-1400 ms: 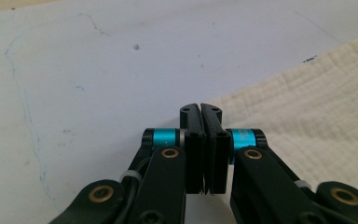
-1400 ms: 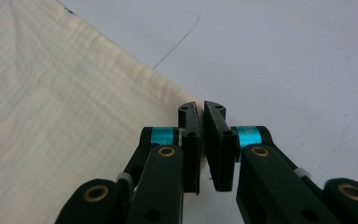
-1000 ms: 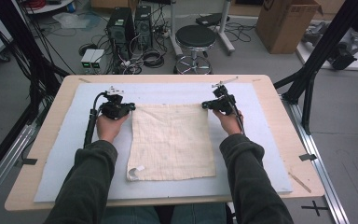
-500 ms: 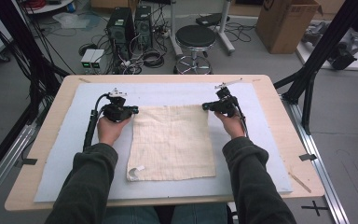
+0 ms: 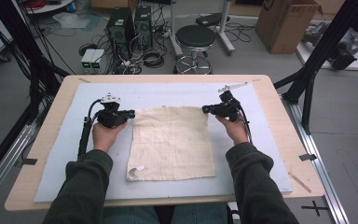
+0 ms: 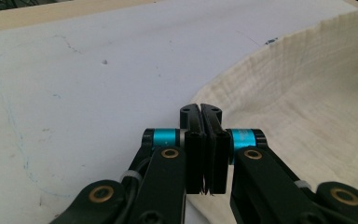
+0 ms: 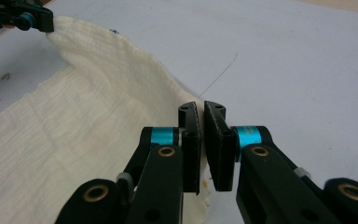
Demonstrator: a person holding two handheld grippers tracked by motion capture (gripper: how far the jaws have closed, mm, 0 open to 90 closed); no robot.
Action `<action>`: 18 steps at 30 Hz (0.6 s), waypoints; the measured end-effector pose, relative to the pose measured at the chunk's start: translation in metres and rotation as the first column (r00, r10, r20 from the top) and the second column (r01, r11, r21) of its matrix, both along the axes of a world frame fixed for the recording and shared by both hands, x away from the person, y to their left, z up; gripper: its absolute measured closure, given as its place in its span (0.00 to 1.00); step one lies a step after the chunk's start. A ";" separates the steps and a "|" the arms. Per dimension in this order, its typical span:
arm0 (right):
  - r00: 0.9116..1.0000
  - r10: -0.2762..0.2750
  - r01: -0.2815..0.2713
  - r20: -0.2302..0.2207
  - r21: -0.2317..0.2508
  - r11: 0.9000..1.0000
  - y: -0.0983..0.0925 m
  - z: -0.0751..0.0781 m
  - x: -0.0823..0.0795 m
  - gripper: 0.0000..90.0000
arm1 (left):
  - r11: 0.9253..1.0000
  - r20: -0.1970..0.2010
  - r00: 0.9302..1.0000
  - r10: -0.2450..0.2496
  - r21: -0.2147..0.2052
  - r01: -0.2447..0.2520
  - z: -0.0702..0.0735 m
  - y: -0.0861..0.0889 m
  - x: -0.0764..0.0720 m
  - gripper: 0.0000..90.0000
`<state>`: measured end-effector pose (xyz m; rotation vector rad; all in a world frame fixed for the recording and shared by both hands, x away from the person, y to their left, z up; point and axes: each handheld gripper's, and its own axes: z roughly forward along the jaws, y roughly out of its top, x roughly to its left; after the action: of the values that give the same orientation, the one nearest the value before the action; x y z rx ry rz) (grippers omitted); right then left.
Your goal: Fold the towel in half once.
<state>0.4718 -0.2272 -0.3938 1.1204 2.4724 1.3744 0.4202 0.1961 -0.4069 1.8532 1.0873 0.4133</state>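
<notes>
Both tools drifted outward, apparently pinching the cloth's far corners.

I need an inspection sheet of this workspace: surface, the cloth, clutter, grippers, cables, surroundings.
Surface: wooden table covered by a pale blue mat.
Job's things: cream cloth flat on the mat, far edge lifted at both far corners.
Clutter: nothing seen.
Grippers: left gripper shut on the cloth's far left corner; right gripper shut on its far right corner.
Cables: black cable trails from the left gripper.
Surroundings: round stool, computer towers, cardboard box.
</notes>
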 end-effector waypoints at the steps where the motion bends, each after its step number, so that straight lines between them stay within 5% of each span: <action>1: 1.000 0.004 -0.004 0.003 0.001 1.000 -0.001 0.000 -0.001 0.94 | 1.000 0.005 1.000 -0.002 -0.004 0.002 0.000 0.000 -0.001 0.98; 18: 0.998 0.058 -0.058 0.003 0.027 0.998 -0.007 -0.001 -0.026 0.94 | 0.998 0.043 0.998 -0.055 0.017 0.054 0.002 0.006 -0.029 0.98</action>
<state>0.4459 -0.2343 -0.3948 1.0594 2.5113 1.4281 0.3912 0.2019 -0.4049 1.8754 1.0045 0.4298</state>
